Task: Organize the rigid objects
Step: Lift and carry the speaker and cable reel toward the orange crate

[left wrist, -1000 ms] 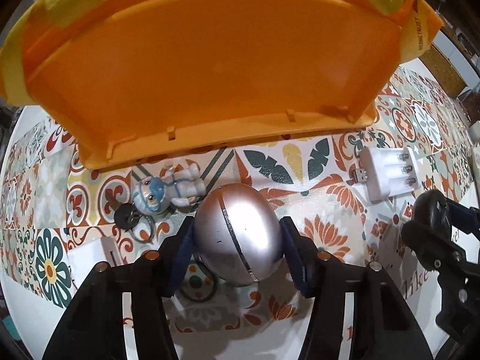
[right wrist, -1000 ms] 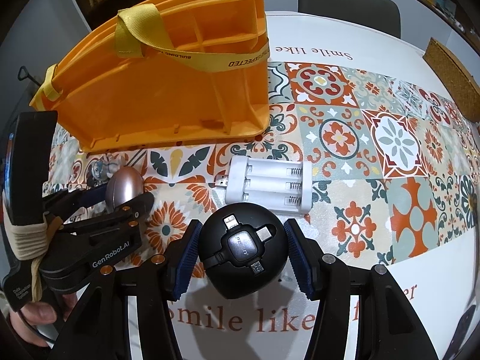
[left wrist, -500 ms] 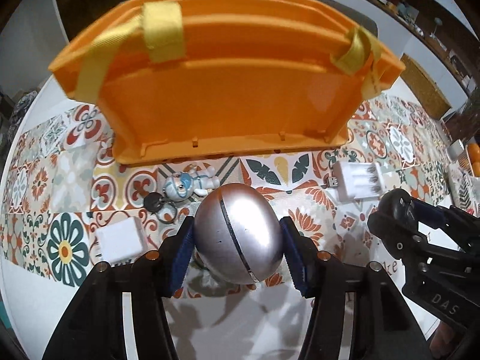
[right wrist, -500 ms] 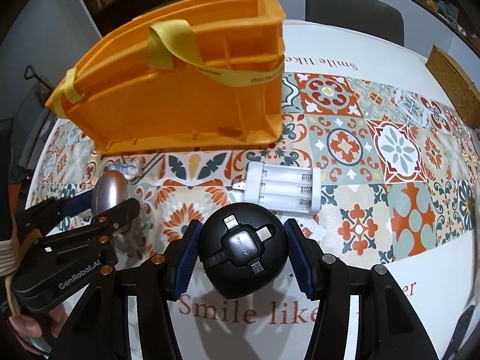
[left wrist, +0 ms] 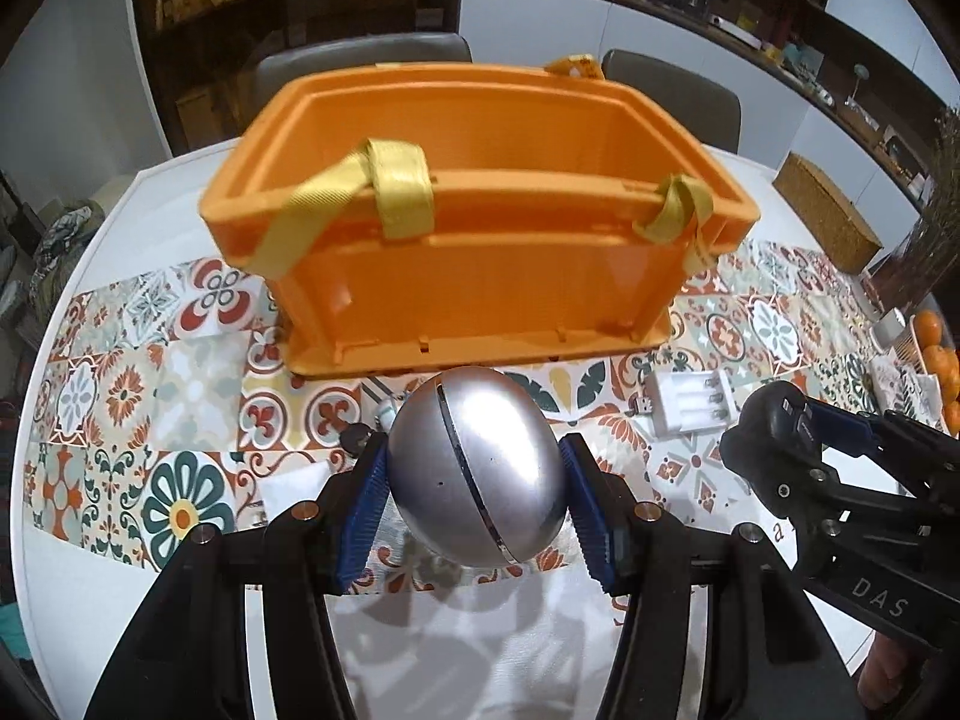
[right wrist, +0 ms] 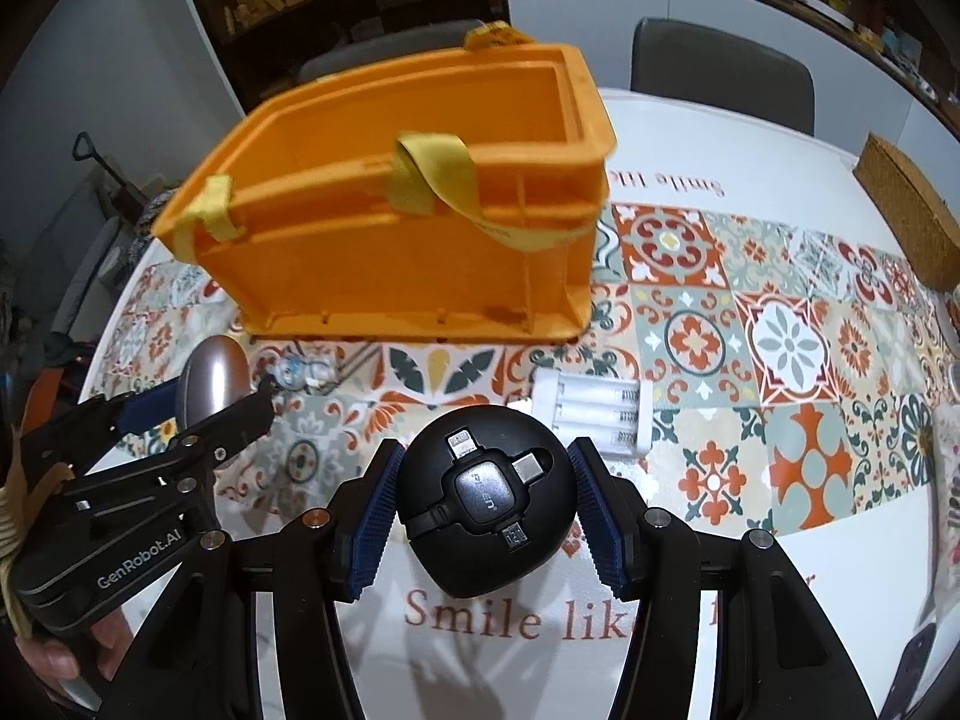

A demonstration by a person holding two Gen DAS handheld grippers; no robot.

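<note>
My left gripper (left wrist: 477, 498) is shut on a silver egg-shaped object (left wrist: 477, 468), held above the patterned tablecloth in front of the orange basket (left wrist: 480, 264). My right gripper (right wrist: 483, 510) is shut on a round black cable hub (right wrist: 486, 501) with several plugs on its face. In the right wrist view the left gripper (right wrist: 198, 414) and the silver egg (right wrist: 213, 375) show at the left; in the left wrist view the right gripper (left wrist: 774, 426) shows at the right. The basket (right wrist: 396, 258) stands open-topped with yellow straps, beyond both grippers.
A white battery charger (right wrist: 594, 411) lies on the cloth just beyond the black hub. A small figurine (right wrist: 300, 369) and a white block (left wrist: 294, 483) lie near the basket's front. A cork box (right wrist: 906, 219) sits far right; oranges (left wrist: 936, 348) at the table's right edge.
Both grippers rose with their objects. The basket's open top has come into view, and the table items look smaller and farther below.
</note>
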